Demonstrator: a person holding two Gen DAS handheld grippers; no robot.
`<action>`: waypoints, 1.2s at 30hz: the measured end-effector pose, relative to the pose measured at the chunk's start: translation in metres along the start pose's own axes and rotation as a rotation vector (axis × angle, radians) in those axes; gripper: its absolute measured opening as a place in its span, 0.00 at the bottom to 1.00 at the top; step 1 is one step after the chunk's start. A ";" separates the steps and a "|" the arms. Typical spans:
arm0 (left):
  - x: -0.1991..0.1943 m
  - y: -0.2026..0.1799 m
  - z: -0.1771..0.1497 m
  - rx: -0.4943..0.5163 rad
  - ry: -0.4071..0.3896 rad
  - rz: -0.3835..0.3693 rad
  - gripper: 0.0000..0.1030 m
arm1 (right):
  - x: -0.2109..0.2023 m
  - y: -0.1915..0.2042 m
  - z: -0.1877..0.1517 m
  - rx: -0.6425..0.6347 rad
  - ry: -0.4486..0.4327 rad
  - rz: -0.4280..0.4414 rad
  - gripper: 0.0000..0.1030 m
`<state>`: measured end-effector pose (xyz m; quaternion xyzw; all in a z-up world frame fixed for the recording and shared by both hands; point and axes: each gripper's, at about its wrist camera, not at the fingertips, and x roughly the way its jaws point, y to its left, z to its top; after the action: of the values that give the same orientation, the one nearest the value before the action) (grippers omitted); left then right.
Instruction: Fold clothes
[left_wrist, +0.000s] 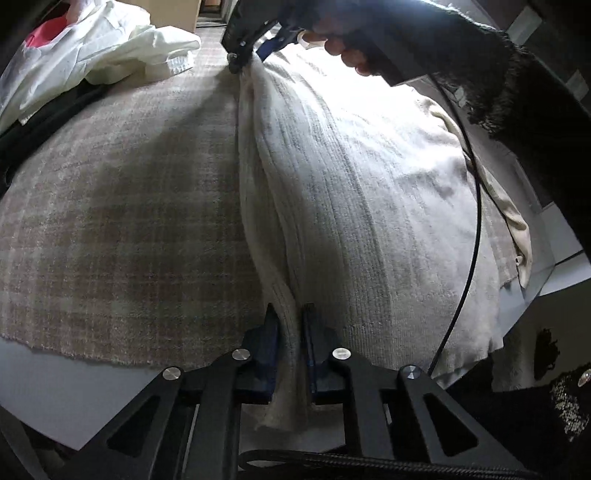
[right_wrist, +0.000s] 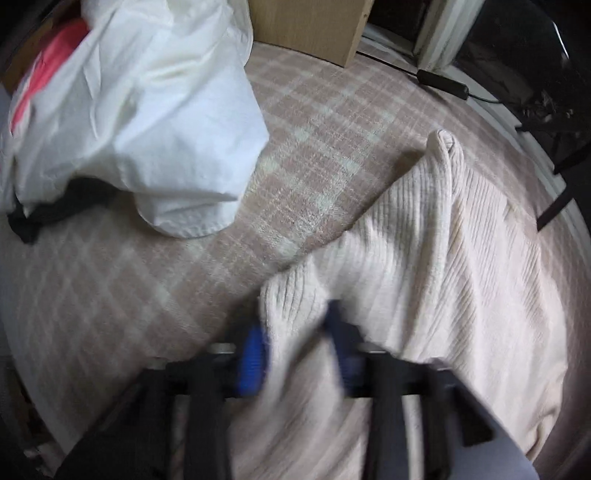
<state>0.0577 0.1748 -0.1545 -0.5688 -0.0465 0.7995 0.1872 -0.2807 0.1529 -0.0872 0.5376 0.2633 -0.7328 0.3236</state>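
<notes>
A cream ribbed knit garment (left_wrist: 354, 192) lies on a plaid rug (left_wrist: 122, 221). My left gripper (left_wrist: 290, 314) is shut on the near end of its raised edge, and the cloth bunches between the blue pads. At the far end of the same edge, my right gripper (left_wrist: 245, 55) pinches the cloth, held by a hand (left_wrist: 340, 44) in a dark sleeve. In the right wrist view, the right gripper (right_wrist: 295, 325) is shut on a fold of the knit garment (right_wrist: 443, 258), blurred by motion. The edge between both grippers stands up as a taut ridge.
A crumpled white garment (left_wrist: 92, 48) with something red under it lies at the far left of the rug (right_wrist: 314, 147). A cardboard box (right_wrist: 310, 26) and a black cable adapter (right_wrist: 443, 83) sit beyond the rug. A black cable (left_wrist: 469, 221) hangs across the right side.
</notes>
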 end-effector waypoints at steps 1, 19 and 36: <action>-0.001 -0.001 0.000 0.000 -0.005 -0.008 0.09 | -0.005 -0.005 -0.002 0.009 -0.015 0.034 0.11; 0.019 -0.092 0.001 0.356 0.151 -0.160 0.09 | -0.039 -0.165 -0.122 0.499 -0.094 0.130 0.24; 0.028 -0.095 0.012 0.407 0.095 -0.167 0.14 | -0.046 -0.092 -0.150 0.299 -0.094 0.121 0.34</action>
<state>0.0620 0.2740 -0.1480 -0.5506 0.0779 0.7464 0.3655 -0.2484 0.3315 -0.0825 0.5597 0.1031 -0.7673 0.2956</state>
